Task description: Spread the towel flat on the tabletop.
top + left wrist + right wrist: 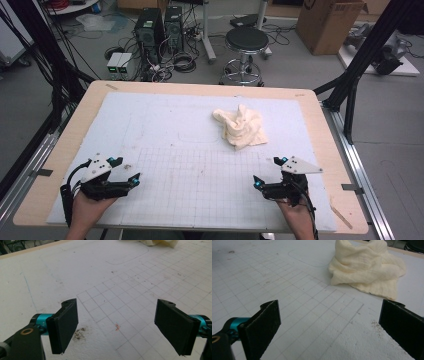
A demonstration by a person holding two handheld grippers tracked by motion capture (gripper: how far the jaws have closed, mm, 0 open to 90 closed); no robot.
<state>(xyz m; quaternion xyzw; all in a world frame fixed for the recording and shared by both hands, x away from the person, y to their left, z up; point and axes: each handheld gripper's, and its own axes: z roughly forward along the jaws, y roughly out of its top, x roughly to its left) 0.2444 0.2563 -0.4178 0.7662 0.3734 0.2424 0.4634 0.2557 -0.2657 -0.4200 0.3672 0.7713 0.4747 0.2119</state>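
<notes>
A crumpled cream cloth [240, 127] lies bunched on the white foam mat [165, 125], right of centre toward the back. My left gripper [125, 171] rests low at the mat's front left, held by a hand, its jaws wide apart with nothing between them [120, 325]. At the front right my right gripper [268, 171] is likewise open and empty [329, 327]. In the right gripper view the cloth [367, 267] sits ahead, a short way beyond the jaws. A corner of the cloth [160, 242] shows at the top of the left gripper view.
The mat carries a printed grid [200, 180] in its front half and a faint rounded outline [197, 135] left of the cloth. The wooden table edge [325, 130] frames it. A stool [246, 42], computers and cables stand on the floor beyond.
</notes>
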